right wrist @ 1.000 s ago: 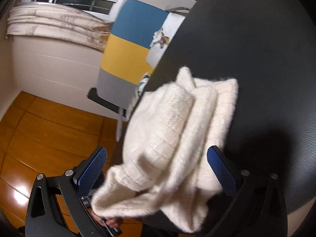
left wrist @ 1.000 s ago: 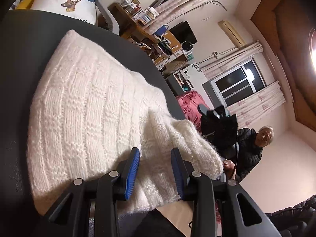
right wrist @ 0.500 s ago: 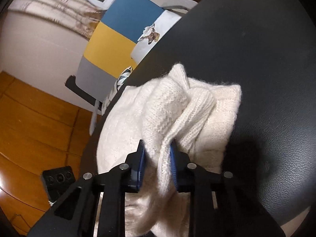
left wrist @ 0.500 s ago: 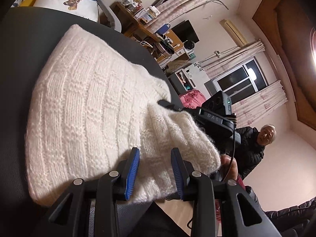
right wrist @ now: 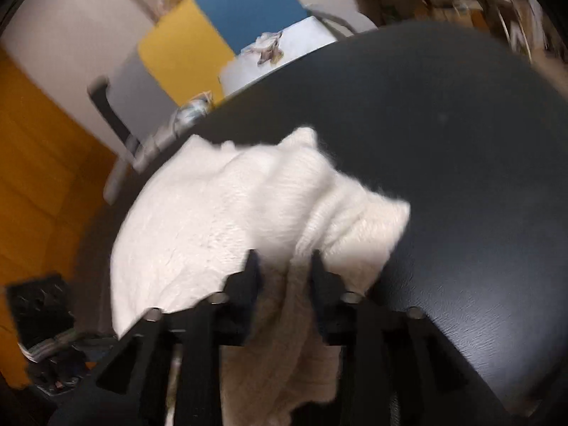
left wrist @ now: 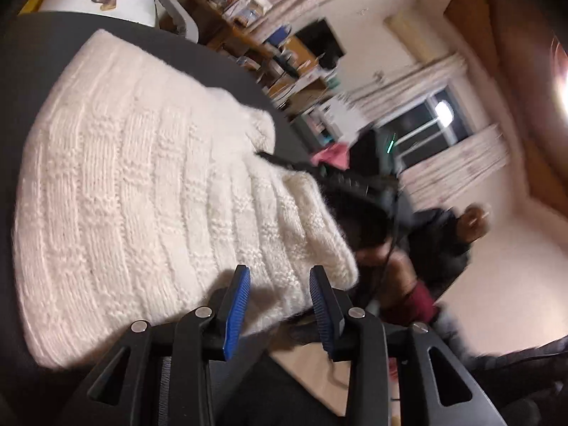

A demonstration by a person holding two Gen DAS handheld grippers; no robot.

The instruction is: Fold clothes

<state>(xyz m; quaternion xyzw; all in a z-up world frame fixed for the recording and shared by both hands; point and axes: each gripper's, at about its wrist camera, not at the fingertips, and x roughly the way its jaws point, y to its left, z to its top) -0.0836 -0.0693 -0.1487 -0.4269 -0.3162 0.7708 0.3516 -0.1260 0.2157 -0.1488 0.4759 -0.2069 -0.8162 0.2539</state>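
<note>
A white knitted sweater (left wrist: 142, 184) lies folded on a round black table (left wrist: 21, 78). My left gripper (left wrist: 278, 301) hovers at the sweater's near edge. Its jaws are opening a little, and the blue pads (left wrist: 236, 305) stand apart without pressing on the knit. In the right wrist view the sweater (right wrist: 213, 220) is bunched, and a thick fold of it fills the gap of my right gripper (right wrist: 285, 269). Those jaws are opening while the fold still touches both fingers and hangs down behind them. The right gripper (left wrist: 355, 184) also shows blurred at the sweater's far edge.
A person in a dark jacket (left wrist: 443, 245) sits beyond the table. Past the table's far rim are a white deer-print cushion (left wrist: 103, 0) and a yellow and blue chair back (right wrist: 213, 28). A cluttered desk (left wrist: 248, 42) stands further back. Bare black tabletop (right wrist: 461, 177) spreads right of the sweater.
My right gripper went from wide open around the sweater to closed on a fold, and its jaws now stand wider. It has rolled and lifted slightly. The left gripper stayed put.
</note>
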